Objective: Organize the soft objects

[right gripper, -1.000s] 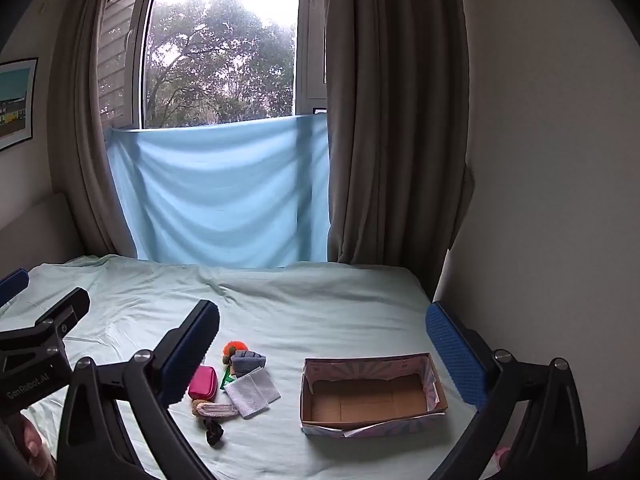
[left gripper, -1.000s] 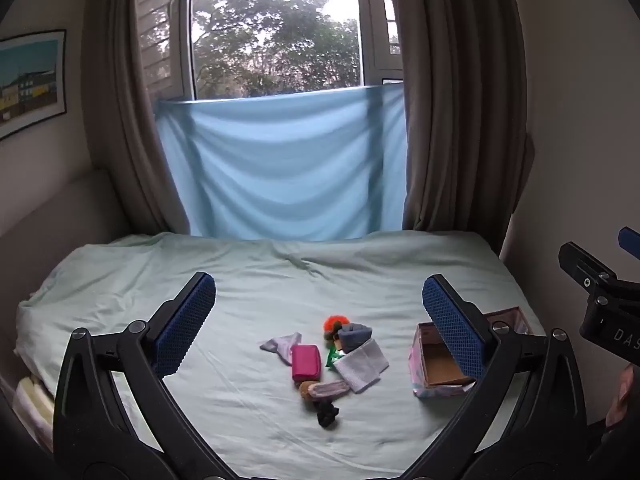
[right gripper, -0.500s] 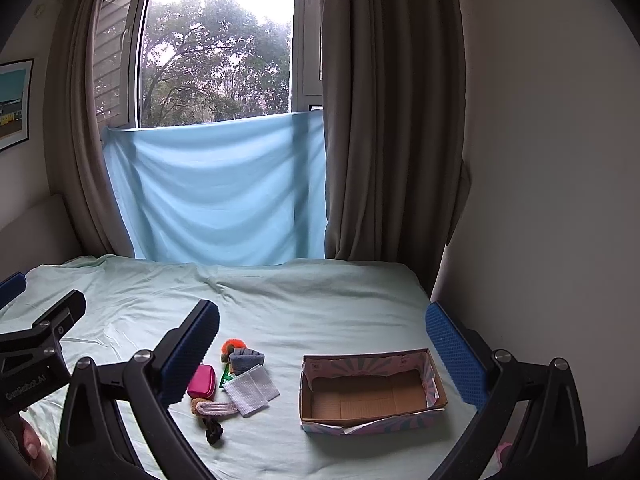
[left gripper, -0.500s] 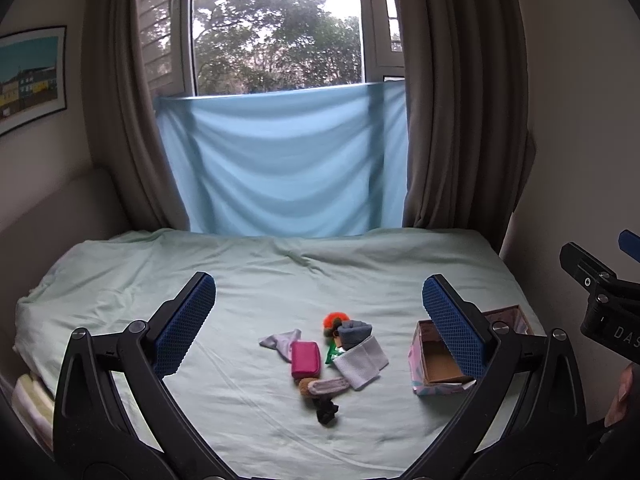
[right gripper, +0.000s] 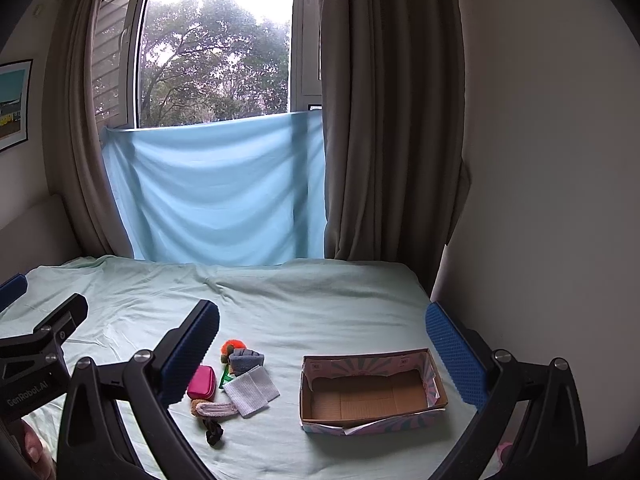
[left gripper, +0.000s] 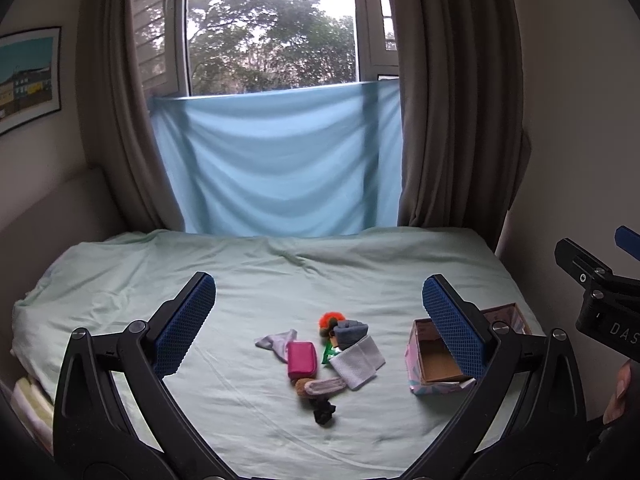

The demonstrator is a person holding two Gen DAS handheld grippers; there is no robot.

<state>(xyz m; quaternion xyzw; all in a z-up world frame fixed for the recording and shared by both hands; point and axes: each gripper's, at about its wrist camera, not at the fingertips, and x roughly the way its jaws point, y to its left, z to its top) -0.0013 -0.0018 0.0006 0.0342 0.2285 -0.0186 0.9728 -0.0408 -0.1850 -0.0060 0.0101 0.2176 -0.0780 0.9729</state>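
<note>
Right wrist view: two grippers' fingers (right gripper: 454, 356) spread empty; one box (right gripper: 372, 394), one pink pouch (right gripper: 201, 377).

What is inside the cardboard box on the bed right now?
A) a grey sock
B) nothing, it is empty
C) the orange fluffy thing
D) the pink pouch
B: in the right wrist view the cardboard box shows only its bare brown floor, while the pink pouch, the grey sock and the orange fluffy thing all lie in a pile on the bed sheet to its left.
</note>
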